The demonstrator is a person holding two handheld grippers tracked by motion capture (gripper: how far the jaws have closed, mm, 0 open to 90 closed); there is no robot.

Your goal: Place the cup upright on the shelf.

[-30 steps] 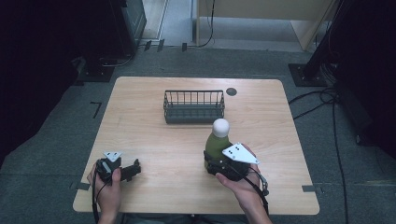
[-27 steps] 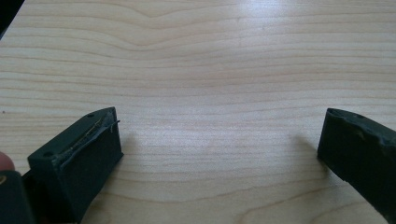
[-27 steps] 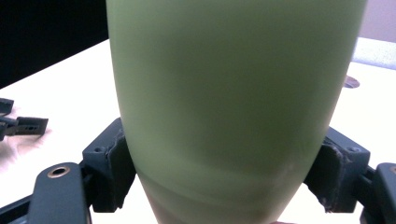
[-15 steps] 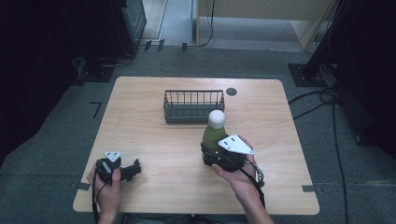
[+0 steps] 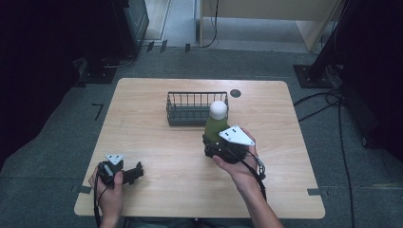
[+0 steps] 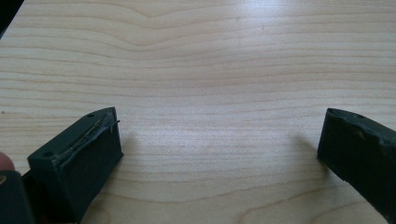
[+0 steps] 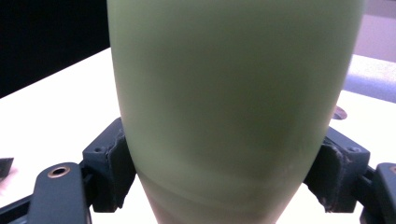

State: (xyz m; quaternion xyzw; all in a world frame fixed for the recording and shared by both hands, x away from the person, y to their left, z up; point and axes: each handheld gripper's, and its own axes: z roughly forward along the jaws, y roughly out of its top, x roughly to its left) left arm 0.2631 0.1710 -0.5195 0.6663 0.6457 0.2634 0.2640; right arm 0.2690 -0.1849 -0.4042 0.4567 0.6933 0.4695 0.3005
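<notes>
A green bottle [image 5: 215, 126] with a round white cap [image 5: 218, 109] stands upright in my right gripper [image 5: 215, 144], which is shut on its lower body just in front of the wire basket [image 5: 190, 108]. In the right gripper view the green bottle [image 7: 233, 102] sits between the two black pads [image 7: 114, 168], which press on both its sides. My left gripper [image 5: 135, 173] rests near the table's front left corner, held by a hand. In the left gripper view its jaws stand wide apart over bare wood, with nothing between the fingertips [image 6: 88, 149].
The dark wire basket stands at the middle back of the wooden table [image 5: 142, 137]. A small dark round disc [image 5: 235, 93] lies on the table behind the basket's right end. Cables [image 5: 328, 99] and dark equipment stands surround the table on the floor.
My right gripper has carried the green bottle leftward and away from me, closer to the basket, slightly higher. The left gripper has stayed where it was.
</notes>
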